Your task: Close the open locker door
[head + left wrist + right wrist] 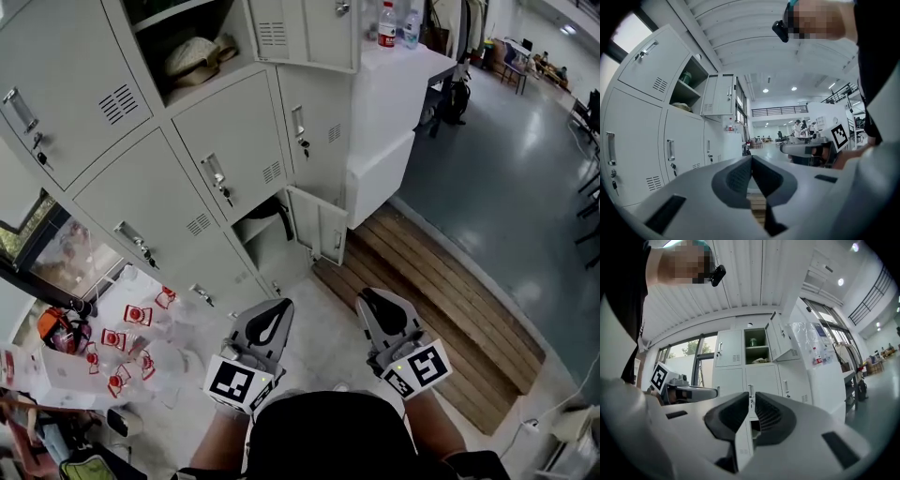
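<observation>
I've got both hands low, close to the body and side by side, noses aimed at the lockers [234,131]. The left gripper [276,304] is clenched on nothing, and the right gripper [375,297] is pinched empty too. The open locker door [319,228] stands ajar in the bottom row, apart from both

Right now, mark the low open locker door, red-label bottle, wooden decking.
low open locker door [320,229], head view, middle of its panel.
red-label bottle [386,30], head view, its label.
wooden decking [441,291], head view, bare middle planks.
</observation>
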`<state>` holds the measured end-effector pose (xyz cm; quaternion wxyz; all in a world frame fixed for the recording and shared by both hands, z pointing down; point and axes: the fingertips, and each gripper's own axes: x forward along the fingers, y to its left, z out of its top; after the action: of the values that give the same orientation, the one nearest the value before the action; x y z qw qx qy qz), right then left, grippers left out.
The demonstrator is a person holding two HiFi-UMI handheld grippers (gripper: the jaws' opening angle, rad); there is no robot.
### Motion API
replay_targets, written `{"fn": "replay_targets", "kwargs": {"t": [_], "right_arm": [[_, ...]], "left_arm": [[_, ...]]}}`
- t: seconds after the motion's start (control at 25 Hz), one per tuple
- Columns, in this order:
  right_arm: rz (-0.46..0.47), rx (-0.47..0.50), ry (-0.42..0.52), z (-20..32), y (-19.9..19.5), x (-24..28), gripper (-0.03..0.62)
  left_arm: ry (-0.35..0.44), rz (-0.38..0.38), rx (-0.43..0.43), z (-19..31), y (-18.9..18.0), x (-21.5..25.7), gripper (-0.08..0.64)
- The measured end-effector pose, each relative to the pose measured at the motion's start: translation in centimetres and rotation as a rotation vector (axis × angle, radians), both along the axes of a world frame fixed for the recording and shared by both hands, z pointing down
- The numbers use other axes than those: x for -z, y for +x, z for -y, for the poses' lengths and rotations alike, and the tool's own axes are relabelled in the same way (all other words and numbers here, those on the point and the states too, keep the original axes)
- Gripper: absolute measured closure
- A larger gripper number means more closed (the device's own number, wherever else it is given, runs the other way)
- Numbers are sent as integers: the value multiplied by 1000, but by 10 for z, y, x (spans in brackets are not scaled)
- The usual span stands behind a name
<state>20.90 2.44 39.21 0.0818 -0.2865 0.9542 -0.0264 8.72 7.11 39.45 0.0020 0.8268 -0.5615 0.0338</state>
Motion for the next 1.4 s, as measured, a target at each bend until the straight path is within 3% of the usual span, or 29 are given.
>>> {"fn": "replay_targets", "kwargs": {"t": [0.32,0.6,1.08,1.24,1.4], "right_arm": [[22,0,-16,27,7,-2,535],[13,-41,-5,57,-28,3,534],[39,-207,32,136,-125,21,534],[59,-273,54,158,-137,33,534],[81,-315,79,179,-135,50,534]], "left_arm": [[-9,11,31,18,-5,-5,538],[-13,-1,-1,52,-45,-8,538],[71,-11,-169,140,-138,13,538],[60,20,-220,162,-153,10,538],[114,-3,-256,183,-154,27,538]]}}
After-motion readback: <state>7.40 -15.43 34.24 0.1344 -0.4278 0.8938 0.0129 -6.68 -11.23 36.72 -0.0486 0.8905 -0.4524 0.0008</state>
